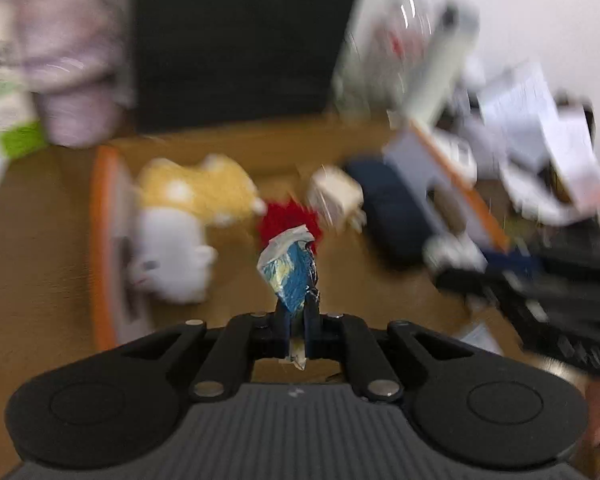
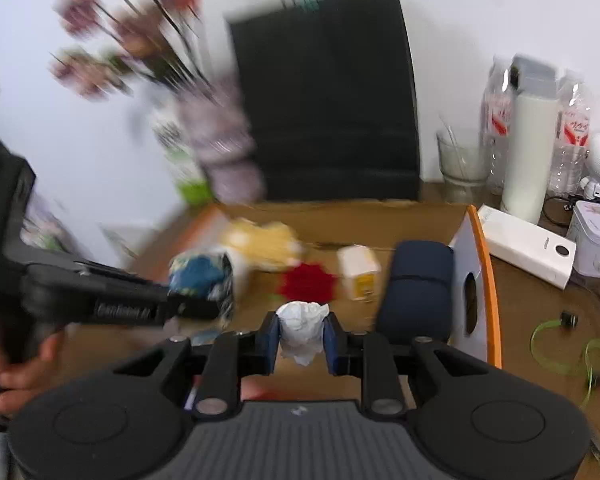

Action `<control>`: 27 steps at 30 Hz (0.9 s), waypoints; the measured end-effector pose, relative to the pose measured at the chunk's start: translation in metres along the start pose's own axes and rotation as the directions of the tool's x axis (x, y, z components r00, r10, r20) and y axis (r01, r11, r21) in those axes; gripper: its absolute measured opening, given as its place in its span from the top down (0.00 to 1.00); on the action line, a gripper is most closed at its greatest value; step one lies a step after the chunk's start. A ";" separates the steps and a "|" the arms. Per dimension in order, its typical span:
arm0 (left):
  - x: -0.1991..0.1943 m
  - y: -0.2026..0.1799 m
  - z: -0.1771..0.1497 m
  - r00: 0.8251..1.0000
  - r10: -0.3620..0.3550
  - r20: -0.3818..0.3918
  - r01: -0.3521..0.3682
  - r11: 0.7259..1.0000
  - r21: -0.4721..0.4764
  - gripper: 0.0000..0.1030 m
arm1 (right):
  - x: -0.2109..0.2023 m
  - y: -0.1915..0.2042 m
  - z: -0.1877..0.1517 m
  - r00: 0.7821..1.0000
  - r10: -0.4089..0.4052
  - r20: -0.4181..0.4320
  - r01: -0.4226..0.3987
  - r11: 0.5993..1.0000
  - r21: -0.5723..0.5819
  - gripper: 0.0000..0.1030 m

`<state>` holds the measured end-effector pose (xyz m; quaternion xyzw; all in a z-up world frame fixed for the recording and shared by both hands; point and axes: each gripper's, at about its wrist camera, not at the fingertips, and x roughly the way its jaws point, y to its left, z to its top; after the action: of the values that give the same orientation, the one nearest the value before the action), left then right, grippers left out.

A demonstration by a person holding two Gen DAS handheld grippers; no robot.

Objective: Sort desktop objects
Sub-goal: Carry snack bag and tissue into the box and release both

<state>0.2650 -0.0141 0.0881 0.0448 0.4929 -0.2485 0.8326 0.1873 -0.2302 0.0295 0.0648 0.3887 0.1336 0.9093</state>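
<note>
My left gripper is shut on a crumpled blue and silver foil wrapper, which sticks up past the fingertips. It hangs over an open cardboard box with orange-edged flaps. The right wrist view also shows the left gripper coming in from the left with the wrapper, a hand on its handle. My right gripper is shut on a crumpled white paper ball above the box's near side. Inside lie a yellow plush, a white plush, a red spiky thing, a small white carton and a dark blue pouch.
A black panel stands behind the box. To the right are a glass, plastic bottles, a white flask, a white power bank, a tin and green ribbon. A vase of flowers stands at the left.
</note>
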 end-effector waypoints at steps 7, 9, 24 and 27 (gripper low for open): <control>0.049 0.008 0.029 0.987 0.158 -0.034 -0.152 0.980 0.129 0.48 | 0.085 -0.017 0.022 0.987 -0.040 -0.157 0.050 0.997 0.055 0.74; 0.054 0.009 0.028 0.986 0.161 -0.039 -0.155 0.980 0.126 0.46 | 0.097 -0.021 0.025 0.985 -0.052 -0.167 0.064 0.996 0.066 0.70; -0.024 0.014 0.028 0.952 0.296 0.072 -0.288 0.952 -0.108 0.08 | 0.022 -0.016 0.041 0.994 -0.110 -0.011 0.110 0.990 0.090 0.27; -0.043 0.003 0.008 0.927 0.359 0.105 -0.345 0.930 -0.130 0.08 | 0.002 -0.004 0.027 0.989 -0.149 0.023 0.147 0.988 0.046 0.26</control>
<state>0.2559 0.0021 0.1276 0.0711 0.4356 -0.0702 0.8946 0.2091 -0.2339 0.0463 0.0576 0.3833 0.0562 0.9201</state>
